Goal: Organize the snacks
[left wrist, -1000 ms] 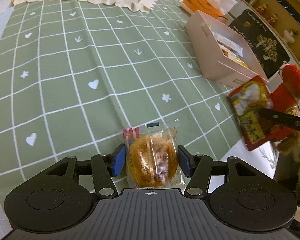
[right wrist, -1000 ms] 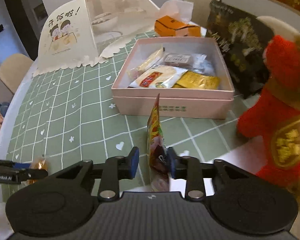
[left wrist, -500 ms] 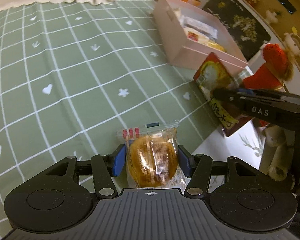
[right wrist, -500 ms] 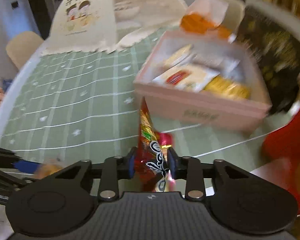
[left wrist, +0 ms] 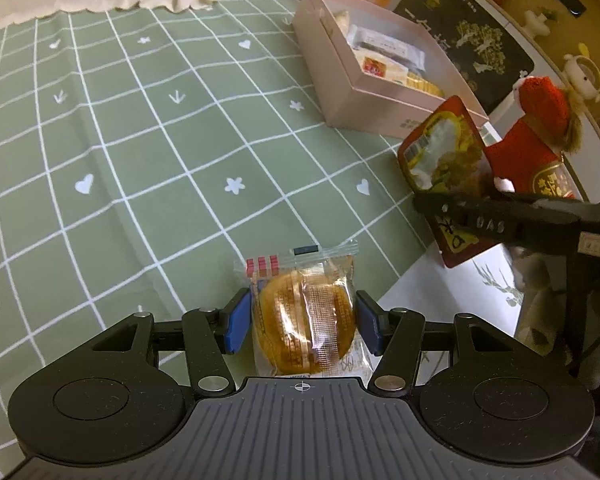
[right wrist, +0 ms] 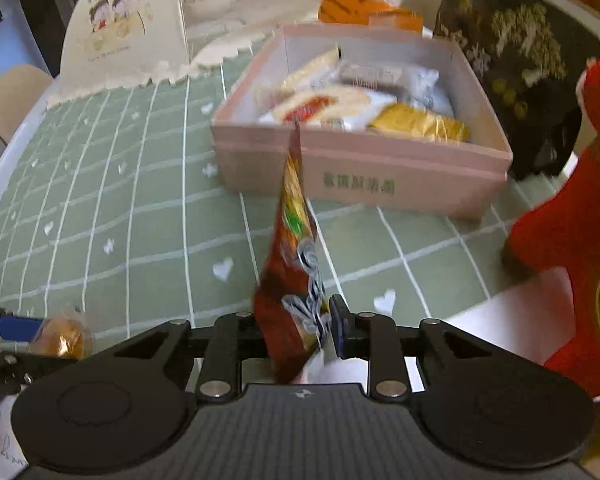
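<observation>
My left gripper (left wrist: 303, 322) is shut on a clear-wrapped round golden cake (left wrist: 306, 322), held above the green checked tablecloth (left wrist: 140, 152). My right gripper (right wrist: 296, 326) is shut on a red snack packet (right wrist: 296, 240), held edge-on in front of the pink box (right wrist: 364, 168). The box holds several wrapped snacks (right wrist: 340, 104). In the left wrist view the red packet (left wrist: 446, 160) and right gripper (left wrist: 480, 216) are at the right, near the box (left wrist: 340, 92). In the right wrist view the cake (right wrist: 60, 336) shows at lower left.
A red plush toy (right wrist: 572, 248) stands right of the box. A black printed bag (right wrist: 516, 52) and an orange box (right wrist: 364, 12) lie behind it. A white food cover (right wrist: 128, 40) stands at the back left. The white table edge (left wrist: 460, 292) is near.
Both grippers have moved toward the pink box with their snacks. The red packet has tilted and now sits closer to the box's front wall.
</observation>
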The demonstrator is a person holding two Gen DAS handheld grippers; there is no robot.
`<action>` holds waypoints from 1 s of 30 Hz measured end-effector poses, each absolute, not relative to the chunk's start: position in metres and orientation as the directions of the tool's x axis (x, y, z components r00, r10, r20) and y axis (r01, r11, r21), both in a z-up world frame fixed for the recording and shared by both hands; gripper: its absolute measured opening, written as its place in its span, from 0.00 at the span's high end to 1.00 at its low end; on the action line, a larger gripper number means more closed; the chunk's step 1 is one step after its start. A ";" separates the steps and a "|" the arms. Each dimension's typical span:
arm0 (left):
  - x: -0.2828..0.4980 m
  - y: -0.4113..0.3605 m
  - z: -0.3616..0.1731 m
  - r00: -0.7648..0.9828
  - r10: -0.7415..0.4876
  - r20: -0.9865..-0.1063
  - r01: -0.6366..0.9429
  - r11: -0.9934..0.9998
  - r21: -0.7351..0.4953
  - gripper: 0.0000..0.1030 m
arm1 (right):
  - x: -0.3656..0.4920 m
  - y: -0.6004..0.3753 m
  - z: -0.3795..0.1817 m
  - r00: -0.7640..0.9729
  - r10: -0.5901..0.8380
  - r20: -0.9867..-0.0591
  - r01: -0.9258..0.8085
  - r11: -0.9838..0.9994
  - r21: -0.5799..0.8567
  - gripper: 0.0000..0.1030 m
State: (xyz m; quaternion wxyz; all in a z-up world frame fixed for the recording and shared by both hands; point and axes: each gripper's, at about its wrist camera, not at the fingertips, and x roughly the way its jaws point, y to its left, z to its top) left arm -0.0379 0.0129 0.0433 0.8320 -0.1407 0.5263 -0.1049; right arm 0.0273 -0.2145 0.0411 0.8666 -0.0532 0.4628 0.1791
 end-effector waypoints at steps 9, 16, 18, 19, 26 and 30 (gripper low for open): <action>-0.023 -0.002 0.064 0.430 -0.333 -0.839 0.116 0.942 -0.314 0.41 | 0.011 -0.237 0.102 0.558 0.305 -0.772 -0.348 0.930 0.116 0.79; 0.049 -0.018 0.142 0.555 -0.439 -0.707 0.246 0.898 -0.364 0.41 | 0.000 -0.256 0.127 0.588 0.292 -0.754 -0.319 0.941 0.116 0.79; 0.078 -0.027 0.167 0.609 -0.466 -0.642 0.271 0.883 -0.384 0.41 | 0.001 -0.259 0.122 0.589 0.274 -0.760 -0.300 0.948 0.109 0.79; 0.092 -0.030 0.174 0.624 -0.485 -0.613 0.284 0.871 -0.401 0.41 | 0.002 -0.260 0.119 0.586 0.264 -0.766 -0.292 0.951 0.104 0.79; 0.171 -0.045 0.156 0.657 -0.506 -0.559 0.235 0.842 -0.486 0.42 | 0.002 -0.269 0.111 0.594 0.234 -0.770 -0.262 0.961 0.090 0.79; 0.153 -0.029 0.148 0.681 -0.502 -0.534 0.205 0.830 -0.519 0.42 | 0.014 -0.276 0.129 0.626 0.261 -0.735 -0.275 0.956 0.105 0.79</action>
